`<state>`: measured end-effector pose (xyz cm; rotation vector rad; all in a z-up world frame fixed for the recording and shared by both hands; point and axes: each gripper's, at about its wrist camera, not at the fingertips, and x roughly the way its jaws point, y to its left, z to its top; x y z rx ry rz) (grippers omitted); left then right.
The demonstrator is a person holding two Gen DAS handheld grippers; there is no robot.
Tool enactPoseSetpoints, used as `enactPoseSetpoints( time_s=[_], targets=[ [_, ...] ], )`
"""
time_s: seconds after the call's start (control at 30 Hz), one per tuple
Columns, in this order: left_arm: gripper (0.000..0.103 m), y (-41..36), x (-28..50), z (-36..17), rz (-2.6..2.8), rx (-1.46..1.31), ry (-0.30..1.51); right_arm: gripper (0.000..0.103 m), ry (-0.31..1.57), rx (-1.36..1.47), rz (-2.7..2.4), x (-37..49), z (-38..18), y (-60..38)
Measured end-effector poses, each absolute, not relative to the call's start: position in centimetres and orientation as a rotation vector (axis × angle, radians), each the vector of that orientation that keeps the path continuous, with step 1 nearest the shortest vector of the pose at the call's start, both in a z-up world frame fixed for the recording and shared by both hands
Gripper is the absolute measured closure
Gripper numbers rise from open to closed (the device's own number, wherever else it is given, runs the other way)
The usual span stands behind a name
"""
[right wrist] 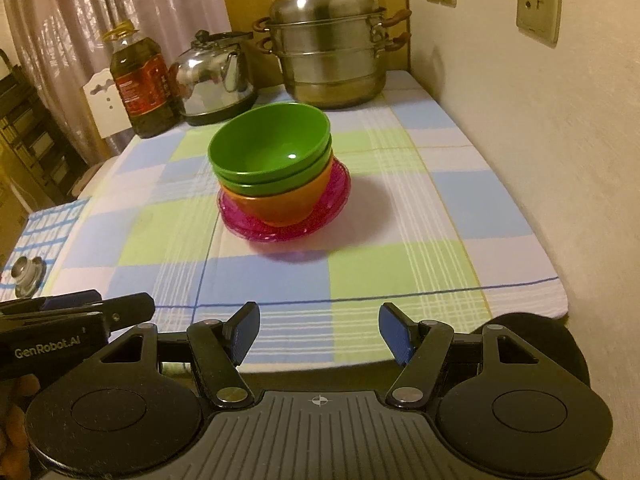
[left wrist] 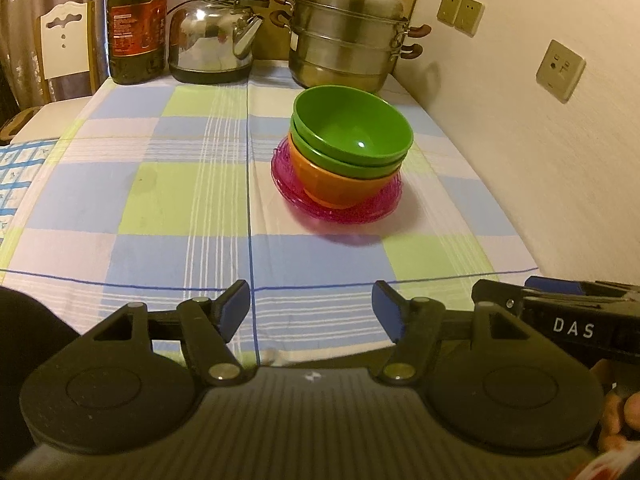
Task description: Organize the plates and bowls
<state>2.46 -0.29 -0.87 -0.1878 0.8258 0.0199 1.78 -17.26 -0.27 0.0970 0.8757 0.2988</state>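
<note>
On the checked tablecloth stands one stack: two green bowls (left wrist: 352, 132) nested in an orange bowl (left wrist: 340, 186), all resting on pink see-through plates (left wrist: 340, 210). The right wrist view shows the same stack: green bowls (right wrist: 270, 148), orange bowl (right wrist: 284, 204), pink plates (right wrist: 280, 228). My left gripper (left wrist: 312, 308) hovers over the table's near edge, well short of the stack, open with nothing between its blue pads. My right gripper (right wrist: 318, 334) is likewise open and holds nothing, near the front edge. Each gripper shows at the side of the other's view.
Along the back stand an oil bottle (left wrist: 136, 28), a steel kettle (left wrist: 212, 36) and a tiered steel steamer pot (left wrist: 348, 36). A wall with sockets (left wrist: 560, 70) runs along the right. A white chair (left wrist: 66, 40) stands at far left. A small metal lid (right wrist: 26, 274) lies on a blue-checked cloth.
</note>
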Motion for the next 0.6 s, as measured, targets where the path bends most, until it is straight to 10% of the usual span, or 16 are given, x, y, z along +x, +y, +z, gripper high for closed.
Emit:
enactPoseSetpoints(
  time_s=[0.6],
  targets=[
    [0.037,-1.1,0.3,-0.3,0.043,-0.157,0.788,0.037,0.849,0.097,0.304,0.2,0.4,-17.2]
  ],
)
